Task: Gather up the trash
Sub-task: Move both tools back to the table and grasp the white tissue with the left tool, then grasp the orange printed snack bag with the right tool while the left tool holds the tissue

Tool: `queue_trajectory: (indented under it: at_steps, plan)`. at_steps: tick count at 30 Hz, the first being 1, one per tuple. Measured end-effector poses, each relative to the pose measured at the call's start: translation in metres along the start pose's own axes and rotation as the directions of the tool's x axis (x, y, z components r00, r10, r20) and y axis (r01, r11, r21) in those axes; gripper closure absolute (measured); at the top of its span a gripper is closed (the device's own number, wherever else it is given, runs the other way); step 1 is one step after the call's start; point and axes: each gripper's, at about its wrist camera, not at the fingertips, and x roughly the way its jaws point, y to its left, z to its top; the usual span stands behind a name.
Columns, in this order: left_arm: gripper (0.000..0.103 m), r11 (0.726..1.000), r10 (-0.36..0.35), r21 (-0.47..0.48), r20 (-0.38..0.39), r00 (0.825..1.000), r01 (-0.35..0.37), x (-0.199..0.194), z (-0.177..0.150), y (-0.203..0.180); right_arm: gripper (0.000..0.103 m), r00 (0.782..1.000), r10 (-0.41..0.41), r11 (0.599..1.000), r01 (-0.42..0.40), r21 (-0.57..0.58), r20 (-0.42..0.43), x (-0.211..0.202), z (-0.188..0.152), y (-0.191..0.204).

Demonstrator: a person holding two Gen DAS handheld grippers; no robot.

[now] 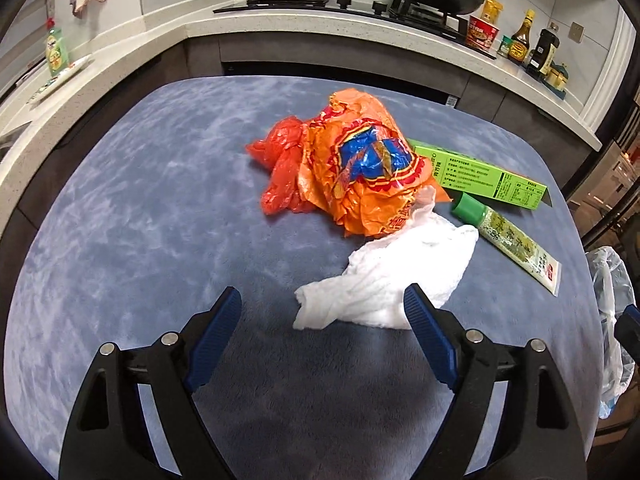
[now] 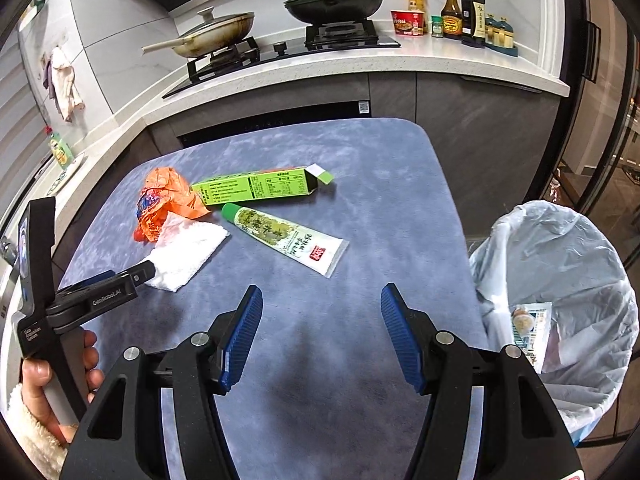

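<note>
Left wrist view: the left claw (image 1: pixel 322 306) is held apart at the white tissue (image 1: pixel 394 280) on the counter (image 1: pixel 160 200); the right claw (image 2: pixel 322 306) is spread, empty, beside the lined bin (image 2: pixel 560 264).

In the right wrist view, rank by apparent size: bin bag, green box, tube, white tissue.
1. Bin bag, by far, though it is nearest the camera.
2-4. Green box, tube and white tissue look too alike in area to rank.
</note>
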Motion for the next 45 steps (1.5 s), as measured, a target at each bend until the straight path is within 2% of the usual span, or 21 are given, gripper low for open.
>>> queue_trajectory:
  at_steps: [3,5,6,11,13,19,28,35,38,41,45]
  plan:
    - [0.030,1.000,-0.028,0.000,-0.012,1.000,0.028,0.007,0.001,-0.001,0.043,1.000,0.003,1.000,-0.003,-0.008,-0.006,0.004,0.000,0.004]
    - [0.049,0.998,-0.064,0.003,-0.032,0.997,0.064,0.012,0.001,-0.002,0.043,1.000,0.004,1.000,-0.004,-0.009,-0.009,0.005,0.000,0.005]
    - [0.052,0.997,-0.073,0.002,-0.039,0.997,0.074,0.013,0.001,-0.004,0.043,1.000,0.005,1.000,-0.005,-0.010,-0.010,0.006,0.000,0.006]
    - [0.085,0.993,-0.109,0.029,-0.044,0.993,0.110,0.012,-0.003,-0.013,0.043,1.000,0.008,1.000,-0.008,-0.013,-0.017,0.009,-0.001,0.008]
    - [0.090,0.992,-0.118,0.033,-0.043,0.992,0.119,0.007,-0.005,-0.014,0.043,1.000,0.008,1.000,-0.008,-0.014,-0.019,0.010,-0.001,0.009]
    - [0.091,0.990,-0.139,0.033,-0.026,0.990,0.140,-0.017,-0.015,-0.010,0.043,1.000,0.020,1.000,-0.020,-0.021,-0.017,0.010,0.001,0.009]
    - [0.091,0.991,-0.133,0.020,-0.034,0.990,0.134,-0.045,-0.038,0.009,0.043,0.998,0.058,0.997,-0.058,-0.048,-0.016,0.020,0.015,0.021]
    - [0.091,0.994,-0.108,-0.028,-0.038,0.993,0.107,-0.062,-0.053,0.036,0.043,0.991,0.131,0.985,-0.134,-0.109,-0.032,0.033,0.020,0.061]
    - [0.091,0.993,-0.105,-0.056,-0.017,0.994,0.104,-0.076,-0.053,0.051,0.043,0.985,0.165,0.976,-0.170,-0.137,-0.047,0.042,0.019,0.084]
    - [0.091,0.997,-0.051,-0.056,0.003,0.999,0.051,-0.084,-0.050,0.065,0.043,0.978,0.198,0.965,-0.205,-0.165,-0.059,0.052,0.019,0.109]
    - [0.091,0.997,-0.029,-0.072,-0.007,1.000,0.029,-0.078,-0.044,0.080,0.043,0.971,0.228,0.954,-0.238,-0.183,-0.071,0.068,0.021,0.137]
